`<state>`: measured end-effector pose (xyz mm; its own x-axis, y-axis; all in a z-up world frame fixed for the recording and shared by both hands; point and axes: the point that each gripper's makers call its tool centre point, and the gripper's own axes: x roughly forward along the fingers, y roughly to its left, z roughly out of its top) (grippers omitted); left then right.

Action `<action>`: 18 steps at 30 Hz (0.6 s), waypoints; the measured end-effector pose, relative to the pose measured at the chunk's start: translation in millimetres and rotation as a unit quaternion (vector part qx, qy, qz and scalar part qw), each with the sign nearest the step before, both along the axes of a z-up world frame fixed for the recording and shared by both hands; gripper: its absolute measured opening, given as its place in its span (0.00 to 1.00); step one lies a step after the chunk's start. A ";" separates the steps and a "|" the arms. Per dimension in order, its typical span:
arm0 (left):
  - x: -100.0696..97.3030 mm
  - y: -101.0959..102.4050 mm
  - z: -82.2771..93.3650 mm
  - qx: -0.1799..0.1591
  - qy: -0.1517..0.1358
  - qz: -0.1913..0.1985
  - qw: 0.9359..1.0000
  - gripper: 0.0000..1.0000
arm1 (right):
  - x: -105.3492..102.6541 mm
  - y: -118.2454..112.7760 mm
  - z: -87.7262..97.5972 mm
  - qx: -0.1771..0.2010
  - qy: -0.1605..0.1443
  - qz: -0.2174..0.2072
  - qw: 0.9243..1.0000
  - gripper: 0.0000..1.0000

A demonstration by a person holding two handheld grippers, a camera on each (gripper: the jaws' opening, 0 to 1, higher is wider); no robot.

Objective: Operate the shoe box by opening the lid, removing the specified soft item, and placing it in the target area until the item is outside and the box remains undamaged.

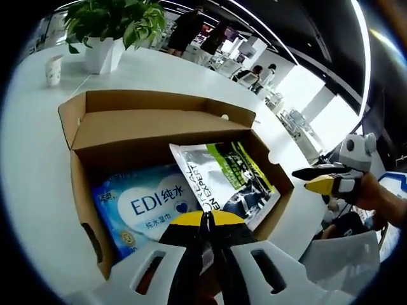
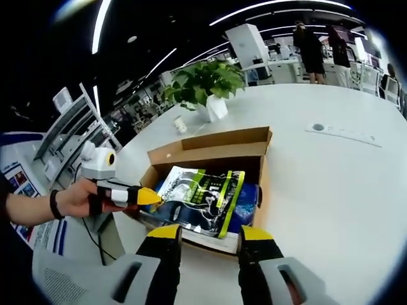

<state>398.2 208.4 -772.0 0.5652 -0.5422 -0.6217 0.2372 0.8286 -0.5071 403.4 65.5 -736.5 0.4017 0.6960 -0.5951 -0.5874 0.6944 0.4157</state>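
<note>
Table: a broad white top (image 2: pixel 331 190) in a big open hall with bright strip lights overhead; people stand at far desks toward 1 o'clock in both views.
Plant: a leafy plant in a white pot (image 1: pixel 102 51) at 11 o'clock in the left gripper view, at 12 o'clock in the right gripper view (image 2: pixel 213 105).
Cup: a small paper cup (image 1: pixel 54 70) left of the pot, standing on the table.
Left gripper view alone: shows a blue wipes pack (image 1: pixel 143 206) printed "EDI", lying flat in the left half of the box.
Right gripper view alone: shows a grey strip (image 2: pixel 343 135) on the table at 2 o'clock, well apart from the box.
Box: a brown shoe box (image 1: pixel 82 190), lid folded back and open, on the table.
Pouch: a silver, black and green pouch (image 1: pixel 229 181) lies inside the box, its left edge over the wipes pack.
Left gripper: (image 1: pixel 206 222) jaws pressed together, nothing seen between them, tips at the box's near rim; in the right gripper view it sits at 9 o'clock, tips on the pouch's corner.
Right gripper: (image 2: pixel 210 234) jaws wide apart, holding nothing, just short of the box's near wall.
</note>
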 end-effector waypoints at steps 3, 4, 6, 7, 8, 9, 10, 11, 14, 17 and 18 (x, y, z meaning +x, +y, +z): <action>-1.2 2.4 -1.4 0.001 0.001 0.001 1.000 0.00 | 0.9 6.2 -5.4 -0.001 0.006 0.003 1.000 0.32; -1.9 3.3 -2.0 0.001 0.001 0.001 1.000 0.00 | 1.2 7.2 -6.9 -0.003 0.008 0.003 1.000 0.32; -2.9 5.4 -2.5 0.002 0.002 0.001 1.000 0.00 | 2.1 9.5 -8.3 -0.001 0.014 -0.001 1.000 0.32; -3.0 6.3 -2.6 0.002 0.001 0.001 1.000 0.00 | 2.3 10.7 -8.2 0.001 0.014 -0.001 1.000 0.32; -3.4 7.7 -2.9 0.003 0.001 0.001 1.000 0.00 | 2.8 12.7 -8.5 0.003 0.016 0.000 1.000 0.32; -3.7 8.8 -3.2 0.003 0.002 0.003 1.000 0.00 | 3.0 13.9 -8.9 0.003 0.017 0.000 1.000 0.32; -4.0 9.9 -3.4 0.003 0.002 0.003 1.000 0.00 | 2.8 15.7 -9.8 0.002 0.017 0.003 1.000 0.32; -4.5 11.3 -3.8 0.002 0.003 0.005 1.000 0.00 | 2.9 16.8 -10.8 0.001 0.018 0.004 1.000 0.32; -5.5 12.6 -4.6 0.000 0.005 0.007 1.000 0.00 | 3.2 20.0 -14.3 -0.002 0.022 0.008 1.000 0.31; -7.4 12.5 -6.5 -0.001 0.007 0.006 1.000 0.00 | 3.7 23.5 -18.0 -0.003 0.025 0.009 1.000 0.30; -8.0 12.3 -7.2 0.000 0.008 0.005 1.000 0.00 | 4.1 24.6 -19.7 -0.004 0.027 0.010 1.000 0.29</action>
